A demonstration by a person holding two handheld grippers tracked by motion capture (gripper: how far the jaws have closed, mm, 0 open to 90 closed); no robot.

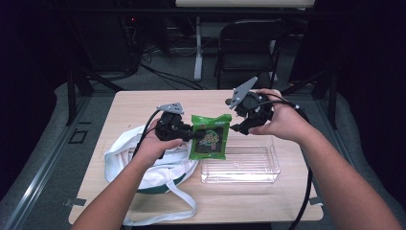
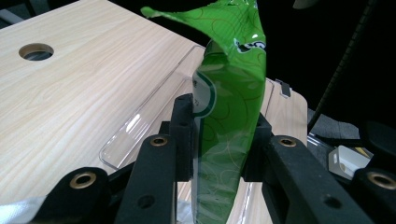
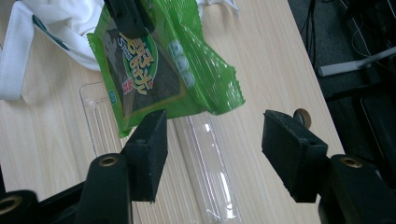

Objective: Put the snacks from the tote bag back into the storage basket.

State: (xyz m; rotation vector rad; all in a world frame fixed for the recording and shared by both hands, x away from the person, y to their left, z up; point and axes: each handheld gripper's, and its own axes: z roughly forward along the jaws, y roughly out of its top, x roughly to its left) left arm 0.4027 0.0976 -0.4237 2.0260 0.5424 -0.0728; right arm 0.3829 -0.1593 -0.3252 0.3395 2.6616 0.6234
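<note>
Left gripper [image 1: 191, 134] was clamped on the left edge of the green seaweed snack packet [image 1: 209, 136], holding it upright in the air above the clear plastic tray [image 1: 242, 165], long axis vertical. Right gripper [image 1: 235, 127] stood just right of the packet, jaws spread wide with nothing between them. Packet: glossy crinkled film, flat. Tray: rigid, ribbed, rectangular. White cloth bag [image 1: 143, 165] lay limp to the left on the wooden table [image 1: 129, 103].

A dim lab: bare table [image 1: 268, 201], folding chair [image 1: 249, 43], floor cables [image 1: 167, 74]
</note>
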